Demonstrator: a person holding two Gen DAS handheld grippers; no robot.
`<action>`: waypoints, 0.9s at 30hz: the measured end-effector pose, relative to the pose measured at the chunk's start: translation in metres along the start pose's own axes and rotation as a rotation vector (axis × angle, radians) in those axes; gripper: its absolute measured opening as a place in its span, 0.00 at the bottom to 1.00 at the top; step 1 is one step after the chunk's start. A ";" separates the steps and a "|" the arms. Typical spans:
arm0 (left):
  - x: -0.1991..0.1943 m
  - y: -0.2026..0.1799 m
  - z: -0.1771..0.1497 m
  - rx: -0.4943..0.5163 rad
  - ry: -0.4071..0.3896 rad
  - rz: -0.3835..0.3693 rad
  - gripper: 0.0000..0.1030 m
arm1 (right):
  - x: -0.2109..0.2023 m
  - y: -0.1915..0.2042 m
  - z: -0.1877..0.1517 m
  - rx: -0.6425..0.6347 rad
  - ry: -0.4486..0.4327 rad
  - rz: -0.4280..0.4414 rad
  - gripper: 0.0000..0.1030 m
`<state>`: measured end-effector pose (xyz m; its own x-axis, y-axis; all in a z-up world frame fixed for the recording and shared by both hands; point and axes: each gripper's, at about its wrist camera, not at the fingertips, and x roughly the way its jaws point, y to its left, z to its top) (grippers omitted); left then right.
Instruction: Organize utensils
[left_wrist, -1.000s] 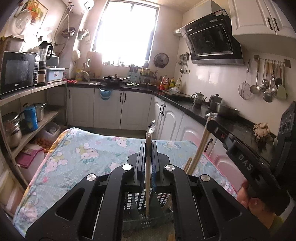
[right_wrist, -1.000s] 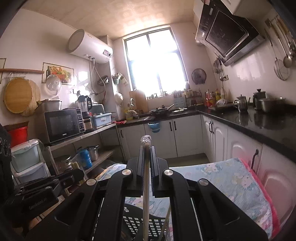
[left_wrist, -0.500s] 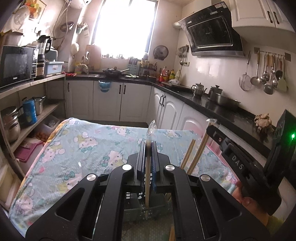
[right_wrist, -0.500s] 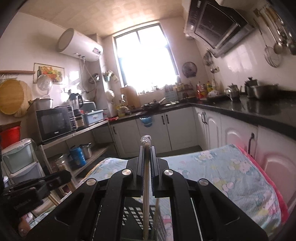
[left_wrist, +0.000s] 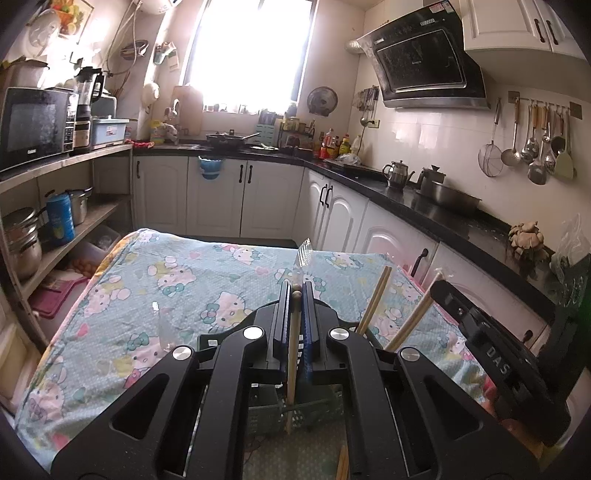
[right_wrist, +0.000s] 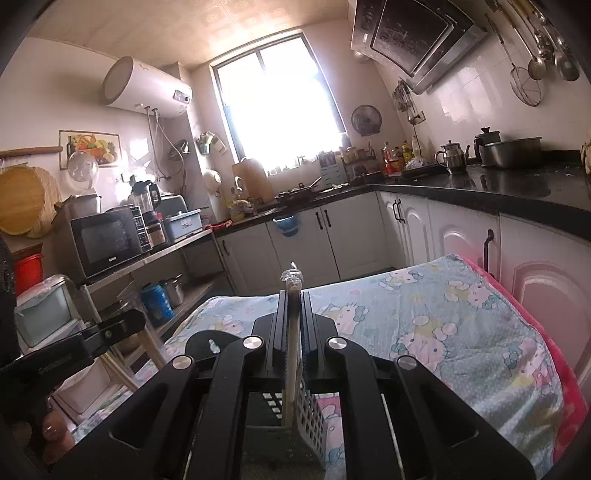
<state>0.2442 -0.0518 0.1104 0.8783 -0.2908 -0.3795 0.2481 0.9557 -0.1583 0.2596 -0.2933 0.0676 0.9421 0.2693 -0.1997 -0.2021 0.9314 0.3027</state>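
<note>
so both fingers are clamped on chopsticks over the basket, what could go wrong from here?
1. The left gripper holds its wrapped chopsticks by a thin section; they could pivot and miss the grid basket.
2. The right gripper's chopsticks sit by the basket's wall and may catch on the mesh.
3. A loose chopstick already leaning in the basket could be knocked out.

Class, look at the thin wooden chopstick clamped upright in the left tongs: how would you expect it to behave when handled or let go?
The thin wooden chopstick looks stiff: it stays straight though the left tongs pinch only part of it. It is probably light, being slim wood. Let go, it would likely lean on the dark slotted plastic basket, as two other chopsticks do.
</note>
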 end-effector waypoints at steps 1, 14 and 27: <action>0.000 0.000 0.000 0.000 0.000 0.001 0.01 | -0.002 0.000 -0.001 0.004 0.005 0.001 0.11; -0.008 0.002 -0.004 -0.005 0.001 0.017 0.01 | -0.017 0.002 -0.018 0.021 0.112 0.017 0.24; -0.018 0.000 -0.017 -0.014 0.025 0.017 0.15 | -0.036 0.003 -0.031 0.005 0.186 0.029 0.35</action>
<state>0.2219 -0.0470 0.1020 0.8719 -0.2758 -0.4047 0.2275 0.9599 -0.1640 0.2167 -0.2923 0.0467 0.8701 0.3368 -0.3597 -0.2264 0.9216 0.3153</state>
